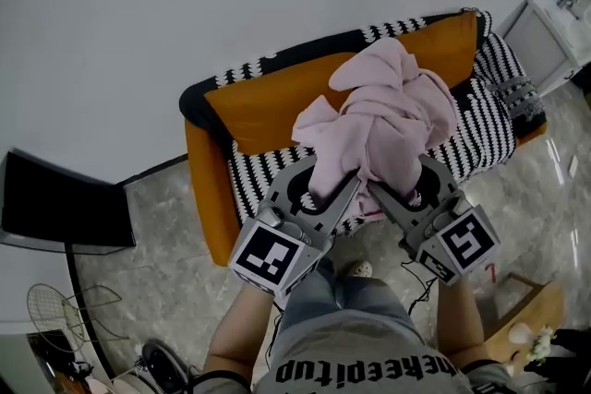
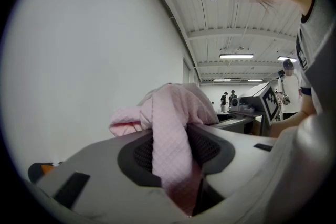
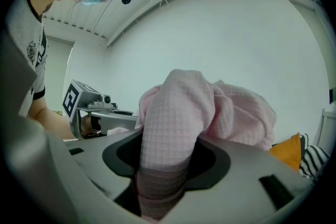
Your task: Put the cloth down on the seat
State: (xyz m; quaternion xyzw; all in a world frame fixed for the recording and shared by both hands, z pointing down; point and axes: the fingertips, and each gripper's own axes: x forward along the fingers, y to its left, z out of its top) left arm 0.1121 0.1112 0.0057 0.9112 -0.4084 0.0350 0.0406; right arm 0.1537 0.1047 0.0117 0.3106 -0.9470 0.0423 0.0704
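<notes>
2 grippers, left gripper (image 1: 325,191) and right gripper (image 1: 395,191), both clamp the pink cloth (image 1: 392,111) mid-frame over the seat (image 1: 263,169), whose striped edges lie bare on both sides.

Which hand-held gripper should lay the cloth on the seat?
Right, narrowly. The left hand-held gripper and right hand-held gripper are both shut on the cloth, but its bulk sits nearer the right, above the seat.

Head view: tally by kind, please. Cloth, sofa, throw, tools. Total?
Pink cloth: 1
Orange sofa: 1
Striped throw: 1
Tools: 2, left tool and right tool, both shut on the cloth
Total: 5
</notes>
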